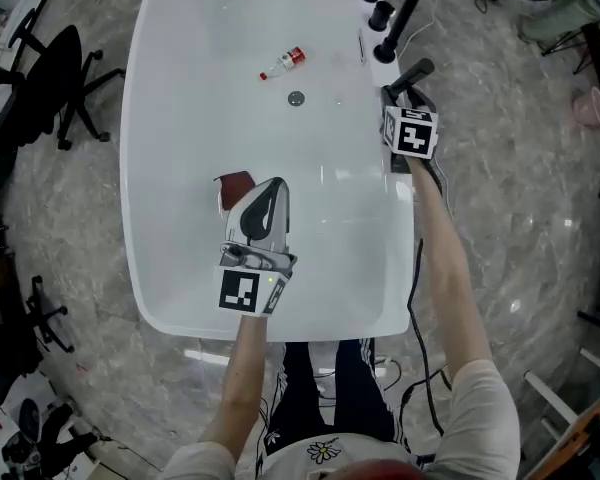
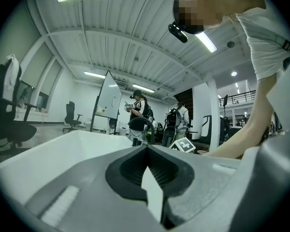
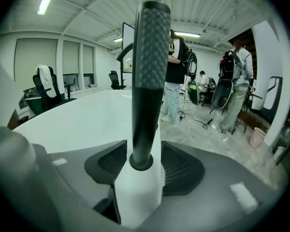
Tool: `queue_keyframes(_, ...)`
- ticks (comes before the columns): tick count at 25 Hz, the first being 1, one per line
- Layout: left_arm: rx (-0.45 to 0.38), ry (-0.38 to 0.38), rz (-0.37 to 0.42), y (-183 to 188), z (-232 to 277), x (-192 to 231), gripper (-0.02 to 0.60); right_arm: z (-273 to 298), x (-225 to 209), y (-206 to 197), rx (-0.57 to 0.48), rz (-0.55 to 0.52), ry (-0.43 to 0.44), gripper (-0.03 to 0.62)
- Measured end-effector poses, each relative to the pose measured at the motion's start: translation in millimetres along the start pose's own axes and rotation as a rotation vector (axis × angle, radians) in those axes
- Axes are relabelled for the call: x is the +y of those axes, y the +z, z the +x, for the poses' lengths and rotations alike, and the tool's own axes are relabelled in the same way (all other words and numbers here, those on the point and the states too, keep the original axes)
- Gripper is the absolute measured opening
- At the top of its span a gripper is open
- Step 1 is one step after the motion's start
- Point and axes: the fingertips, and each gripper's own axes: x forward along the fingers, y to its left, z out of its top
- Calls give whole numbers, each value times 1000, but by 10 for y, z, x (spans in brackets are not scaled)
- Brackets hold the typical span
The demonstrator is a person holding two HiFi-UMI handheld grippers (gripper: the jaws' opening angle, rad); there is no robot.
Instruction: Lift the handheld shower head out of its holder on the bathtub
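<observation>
right hand-held gripper (image 3: 144, 159) wide open, black shower head (image 3: 150, 71) upright btwn its jaws, not gripped. left hand-held gripper (image 2: 146, 153) closed & empty over the bathtub (image 1: 200, 118).

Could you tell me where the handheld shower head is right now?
Head view: the shower head sits on the bathtub's right rim beside the black faucet, upright between the right gripper's open fingers.

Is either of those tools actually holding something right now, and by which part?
Nothing is held. The right hand-held gripper stands open around the handle of the shower head without pressing it; the left hand-held gripper is shut and empty.
</observation>
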Motion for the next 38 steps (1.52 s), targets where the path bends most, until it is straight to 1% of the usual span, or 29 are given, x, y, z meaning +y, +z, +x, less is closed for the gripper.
queue_keyframes(2,12,8,13,-99,-25,47,0,91,-65,-6,3,-21,-19,223)
queue_keyframes(3,18,10,25,-140,-41,54,0,115,-76,-1,4,-39,-17,232)
queue_keyframes(4,23,10,37,-175,-58,58,0,127,-65,7,3,-59,-11,225)
queue_keyframes(6,32,15,46,-221,-89,83,0,137,-7,19,-2,-98,-2,166)
queue_keyframes(7,35,20,41,-228,-101,104,0,143,17,20,-3,-105,-3,166)
queue_keyframes(10,24,34,28,-171,-139,145,0,141,21,5,11,-100,-16,156)
queue_keyframes(14,-3,39,42,-25,-198,197,0,150,15,-3,36,-79,-30,155)
queue_keyframes(16,-6,40,46,16,-236,224,0,119,9,26,20,-60,-38,155)
queue_keyframes(18,-12,38,52,64,-276,243,0,51,1,140,-22,-49,-43,153)
queue_keyframes(20,-24,41,58,130,-307,279,0,-26,30,338,-62,-58,-44,155)
queue_keyframes(23,-40,39,42,283,-332,256,0,-222,93,649,-111,-85,-37,153)
queue_keyframes(25,-51,22,28,469,-328,188,0,-434,101,893,-145,-96,-38,153)
queue_keyframes(28,-82,13,38,884,-379,122,0,-878,182,1377,-214,-94,-34,153)
queue_keyframes(31,-143,0,52,1448,-455,77,0,-1417,296,1980,-287,-125,-38,153)
queue_keyframes(33,-180,-28,48,1843,-476,36,0,-1802,341,2384,-331,-135,-54,153)
queue_keyframes(35,-192,-63,30,2148,-433,-25,0,-2180,357,2703,-377,-103,-67,153)
queue_keyframes(38,-190,-74,8,2506,-410,-194,0,-2732,420,2931,-428,-42,-58,153)
